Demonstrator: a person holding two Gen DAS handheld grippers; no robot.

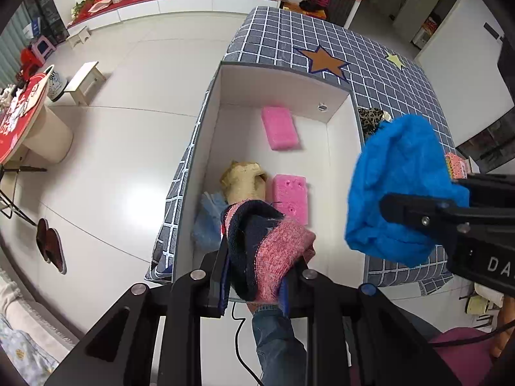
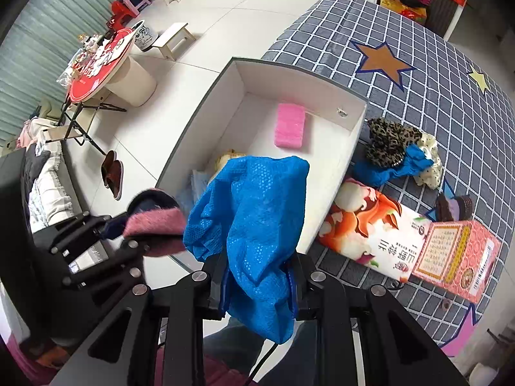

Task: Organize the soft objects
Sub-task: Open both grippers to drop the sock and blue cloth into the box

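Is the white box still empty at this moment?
No, the white box already holds two pink sponges and a beige soft item.

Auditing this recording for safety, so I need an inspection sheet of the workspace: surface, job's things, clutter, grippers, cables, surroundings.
Surface: checked tablecloth with star patches, white box on it.
Job's things: two pink sponges, beige plush and light blue cloth in box; leopard fabric beside it.
Clutter: tissue pack, pink carton.
Grippers: left gripper shut on pink knit; right gripper shut on blue cloth.
Cables: black cable below.
Surroundings: red round table, slippers, stools.
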